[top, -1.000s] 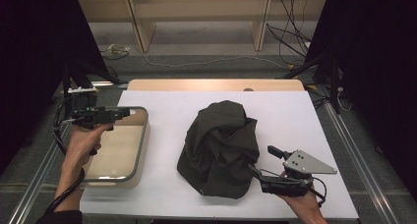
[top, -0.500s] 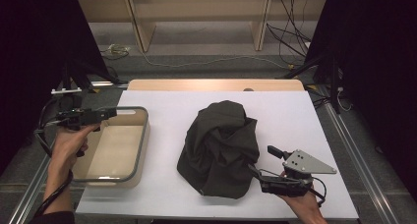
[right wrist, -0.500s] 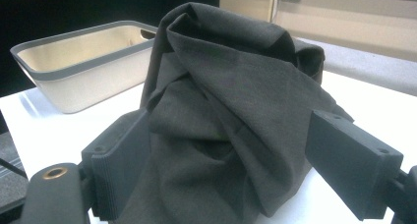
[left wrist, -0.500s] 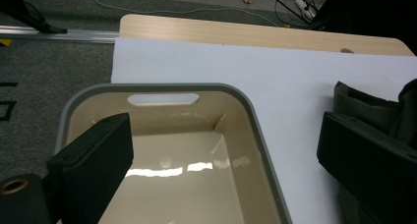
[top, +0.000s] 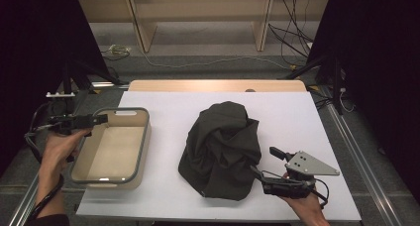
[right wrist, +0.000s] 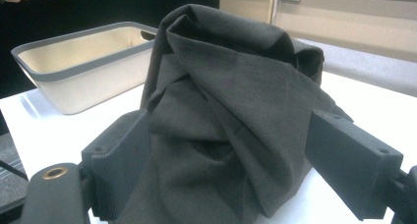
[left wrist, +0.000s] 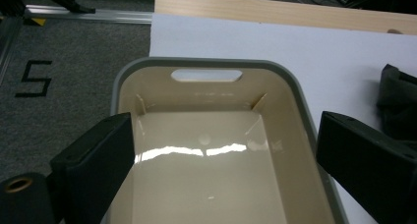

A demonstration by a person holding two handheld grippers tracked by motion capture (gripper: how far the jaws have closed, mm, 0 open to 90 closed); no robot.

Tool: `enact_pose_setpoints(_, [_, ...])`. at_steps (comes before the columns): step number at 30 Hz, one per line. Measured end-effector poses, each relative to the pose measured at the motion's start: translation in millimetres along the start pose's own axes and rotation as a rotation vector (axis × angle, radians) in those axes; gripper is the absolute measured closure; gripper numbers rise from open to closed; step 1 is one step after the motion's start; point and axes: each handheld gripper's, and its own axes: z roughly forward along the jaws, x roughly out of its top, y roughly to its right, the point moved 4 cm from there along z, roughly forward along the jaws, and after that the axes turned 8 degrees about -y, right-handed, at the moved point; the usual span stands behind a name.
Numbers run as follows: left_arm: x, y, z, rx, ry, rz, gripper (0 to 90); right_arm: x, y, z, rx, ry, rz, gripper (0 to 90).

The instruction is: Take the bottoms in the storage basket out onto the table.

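Dark cloth (top: 220, 149) heaped mid-table, just right of the beige bin (top: 143, 137) (grey rim). R gripper (right wrist: 231, 170) jaws spread wide round cloth's near edge, poss. touching. L gripper (left wrist: 221, 170) jaws wide apart, nothing between them, above bin's left end.

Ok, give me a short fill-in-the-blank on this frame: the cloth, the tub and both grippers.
1. The dark cloth lies bunched on the white ____.
2. The beige tub holds ____.
3. The right gripper has its jaws ____ on either side of the cloth.
4. The left gripper hovers above the ____.

Missing words: table; nothing; open; tub
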Motion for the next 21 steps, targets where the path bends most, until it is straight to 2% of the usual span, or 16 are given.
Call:
enact_pose_setpoints(7, [-5.5, -13.7, 5.6, 0.042, -0.035, -0.024, 8.3, -0.5, 0.5, -1.4, -0.001, -0.002, 0.003, 18.0])
enact_pose_setpoints(13, [-11.9, -23.1, 11.5, 0.078, -0.093, -0.028, 8.5, -0.4, 1.8, -1.8, 0.000, 0.004, 0.003, 18.0])
enact_pose_setpoints(21, [-18.8, -35.0, 17.0, 0.098, -0.143, -0.043, 9.5, -0.7, 1.4, -1.7, 0.001, 0.004, 0.004, 18.0])
